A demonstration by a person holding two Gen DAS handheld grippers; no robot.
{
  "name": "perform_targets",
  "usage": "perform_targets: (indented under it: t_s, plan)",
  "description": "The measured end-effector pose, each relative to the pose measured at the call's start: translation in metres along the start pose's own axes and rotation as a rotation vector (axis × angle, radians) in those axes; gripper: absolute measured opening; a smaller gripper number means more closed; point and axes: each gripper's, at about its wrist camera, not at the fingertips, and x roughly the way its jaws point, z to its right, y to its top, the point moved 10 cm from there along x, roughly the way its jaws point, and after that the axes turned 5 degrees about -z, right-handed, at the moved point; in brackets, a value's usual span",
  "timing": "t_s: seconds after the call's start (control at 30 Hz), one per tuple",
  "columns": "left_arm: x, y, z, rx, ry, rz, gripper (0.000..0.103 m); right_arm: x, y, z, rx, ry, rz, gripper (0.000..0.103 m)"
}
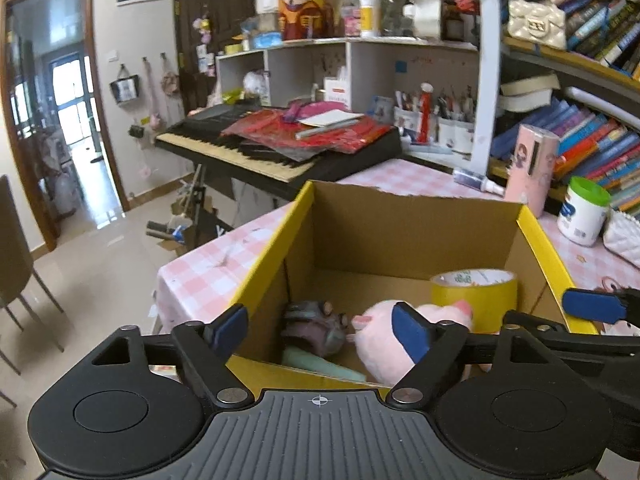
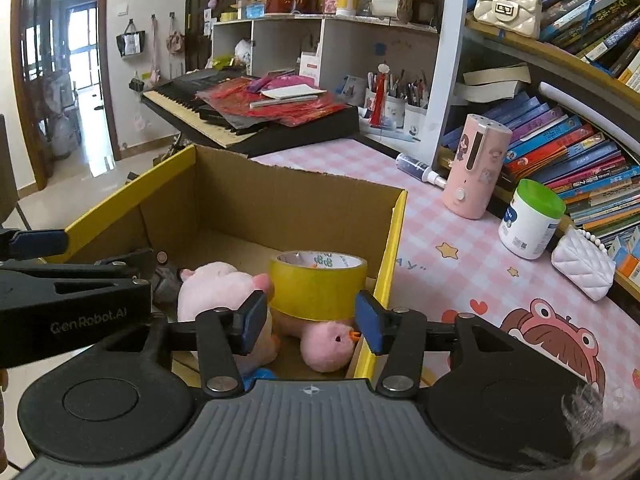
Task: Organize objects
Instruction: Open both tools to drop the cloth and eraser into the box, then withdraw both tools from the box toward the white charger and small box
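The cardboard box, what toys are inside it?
Inside the cardboard box: a pink plush pig, a pink plush chick, a yellow tape roll and a dark grey toy. Something pale green lies partly hidden underneath.

Cream walls enclose a glossy tiled floor. A wood-framed doorway opens onto a bright windowed room, daylight glaring on the tiles. A table wears a pink checked cloth. Behind it stand white cubby shelves, a keyboard piano and a crowded bookshelf. A chair sits left.
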Motion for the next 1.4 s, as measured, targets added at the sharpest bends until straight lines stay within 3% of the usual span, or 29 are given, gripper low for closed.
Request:
perform_targets:
  t_s: [0.1, 0.17, 0.47, 0.93, 1.4]
  plan:
    - [-0.006, 0.001, -0.005, -0.023, -0.001, 0.014, 0.083, -0.007, 0.002, -0.001, 0.005, -0.006, 0.026, 0.056]
    - [-0.011, 0.002, -0.009, -0.030, 0.000, 0.026, 0.083, -0.013, 0.003, 0.000, 0.010, -0.026, 0.043, 0.066]
    - [-0.035, -0.005, -0.018, -0.035, -0.001, 0.055, 0.089, -0.042, 0.000, 0.003, 0.041, -0.133, 0.113, 0.082]
    - [-0.067, -0.039, -0.037, -0.008, -0.015, 0.038, 0.094, -0.080, -0.040, -0.010, 0.086, -0.255, 0.089, 0.092]
    - [-0.093, -0.077, -0.061, 0.057, -0.032, 0.003, 0.095, -0.105, -0.085, -0.044, 0.126, -0.278, 0.034, 0.095]
